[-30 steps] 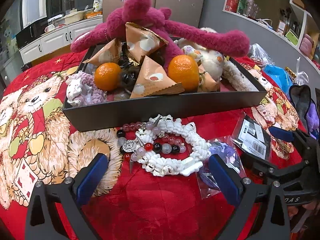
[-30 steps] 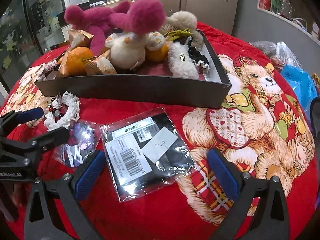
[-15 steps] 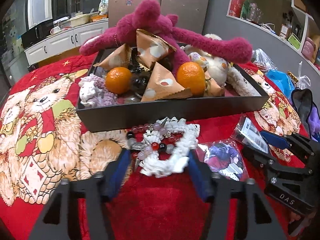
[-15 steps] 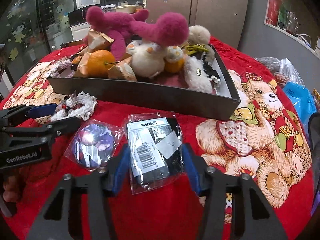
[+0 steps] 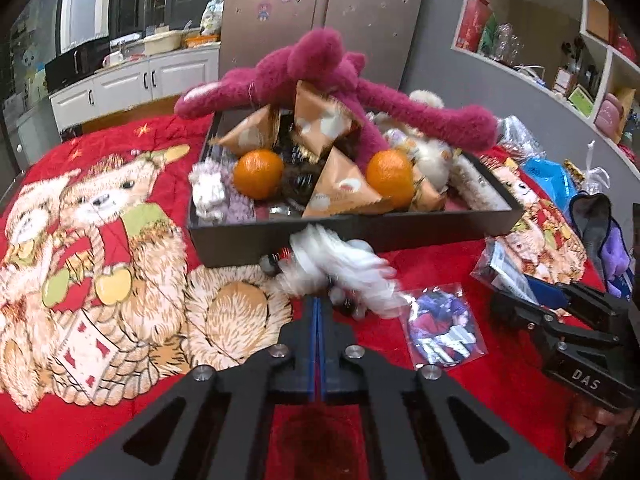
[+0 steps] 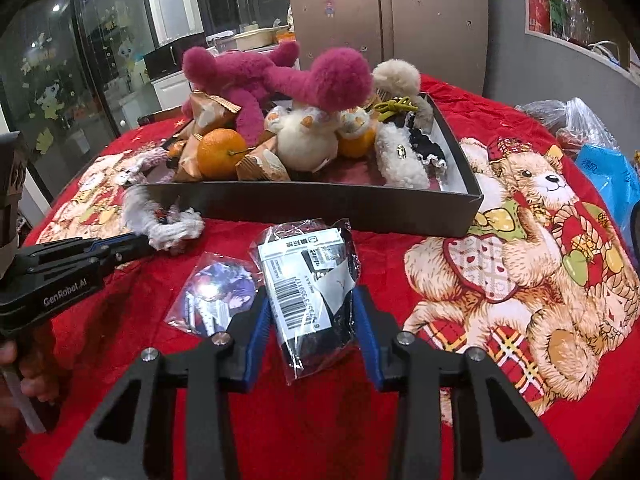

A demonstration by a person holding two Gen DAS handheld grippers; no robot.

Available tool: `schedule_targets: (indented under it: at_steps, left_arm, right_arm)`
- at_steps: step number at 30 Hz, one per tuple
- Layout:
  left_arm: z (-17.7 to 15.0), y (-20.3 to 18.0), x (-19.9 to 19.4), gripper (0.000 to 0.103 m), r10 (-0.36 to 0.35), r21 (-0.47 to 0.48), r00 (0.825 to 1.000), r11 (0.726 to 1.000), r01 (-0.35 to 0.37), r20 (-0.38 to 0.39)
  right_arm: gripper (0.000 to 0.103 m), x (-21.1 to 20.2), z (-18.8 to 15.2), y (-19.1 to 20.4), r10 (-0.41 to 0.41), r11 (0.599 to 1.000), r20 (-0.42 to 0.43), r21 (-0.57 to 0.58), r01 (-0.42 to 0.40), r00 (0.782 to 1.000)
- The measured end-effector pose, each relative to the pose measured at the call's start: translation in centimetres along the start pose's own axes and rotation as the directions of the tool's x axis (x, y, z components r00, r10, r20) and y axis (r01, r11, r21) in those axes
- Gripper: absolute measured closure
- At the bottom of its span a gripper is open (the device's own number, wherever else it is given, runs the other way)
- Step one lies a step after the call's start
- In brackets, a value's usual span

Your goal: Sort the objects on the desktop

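Observation:
A white knitted scrunchie with a bead bracelet (image 5: 340, 268) hangs blurred just above the red cloth, in front of the black box (image 5: 400, 232). My left gripper (image 5: 319, 304) is shut on it; the right wrist view shows the same grip (image 6: 132, 244) on the scrunchie (image 6: 176, 228). A clear packet with a barcode label (image 6: 308, 280) stands crumpled between the blue pads of my right gripper (image 6: 312, 312). Its jaws are closing and press on both sides of the packet. A round badge in a clear bag (image 6: 220, 296) lies on the cloth between the two grippers.
The black box (image 6: 320, 204) holds a pink plush toy (image 5: 320, 76), two oranges (image 5: 258, 174), triangular snack packets and small plush items. A blue bag (image 6: 612, 176) and other bags lie at the right edge. The teddy-bear cloth (image 5: 100, 240) covers the table.
Both grippers went from wide open to closed. The left took hold of the scrunchie and raised it off the cloth. The right closed on the packet, which now stands squeezed and tilted up.

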State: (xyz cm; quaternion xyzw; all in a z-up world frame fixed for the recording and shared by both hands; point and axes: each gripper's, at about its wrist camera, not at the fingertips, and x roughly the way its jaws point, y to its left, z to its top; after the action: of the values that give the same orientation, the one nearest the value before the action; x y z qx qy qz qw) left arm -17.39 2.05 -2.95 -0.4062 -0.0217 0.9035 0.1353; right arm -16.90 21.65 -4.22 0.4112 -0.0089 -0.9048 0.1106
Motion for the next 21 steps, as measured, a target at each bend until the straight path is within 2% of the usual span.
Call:
schedule_targets:
  at_steps: [3,7,16,17,18,19,20,21]
  left_arm:
    - [0.5,0.2,-1.2,0.103,-0.019,0.001,1.0,1.0,0.019,0.024]
    - [0.9,0.2,-1.9,0.103,-0.01,0.01,0.999,1.0,0.01,0.047]
    - [0.0,0.1,-0.8,0.103,-0.06,-0.01,0.998,0.998,0.06,-0.021]
    - [-0.3,-0.1,-0.7,0.097,-0.062,-0.004,0.997,0.998,0.062,-0.035]
    - [-0.5,-0.6,-0.4,0.078,-0.058,0.006,0.997,0.998,0.058,-0.052]
    - [-0.6,-0.9,-0.2,0.065,-0.045,0.013,0.997,0.999,0.046,-0.064]
    - [-0.7,-1.2,0.0,0.04,-0.03,0.018,0.997,0.999,0.032,-0.07]
    - [-0.8,-1.4,0.1,0.034,-0.016,0.019,0.998,1.0,0.017,-0.062]
  right_arm:
    - [0.062,-0.6,0.2,-0.1,0.01,1.0,0.013,0.01,-0.01,1.0]
    - [0.062,-1.7,0.4,-0.3,0.027,0.999,0.032,0.023,-0.028,0.999]
    - [0.062,-2.7,0.6,-0.5,0.032,0.999,0.054,0.028,-0.034,0.998]
    - [0.062,-2.7,0.6,-0.5,0.037,0.999,0.052,0.031,-0.039,0.998]
    - [0.062,-2.7,0.6,-0.6,0.038,0.999,0.053,0.033,-0.04,0.998]
    - [0.062,-2.6,0.6,-0.7,0.039,0.999,0.048,0.035,-0.041,0.998]
    - [0.062,-2.5,0.5,-0.8,0.038,0.999,0.046,0.034,-0.04,0.998]
    - [0.062,-2.5,0.5,-0.8,0.036,0.999,0.046,0.034,-0.038,0.998]
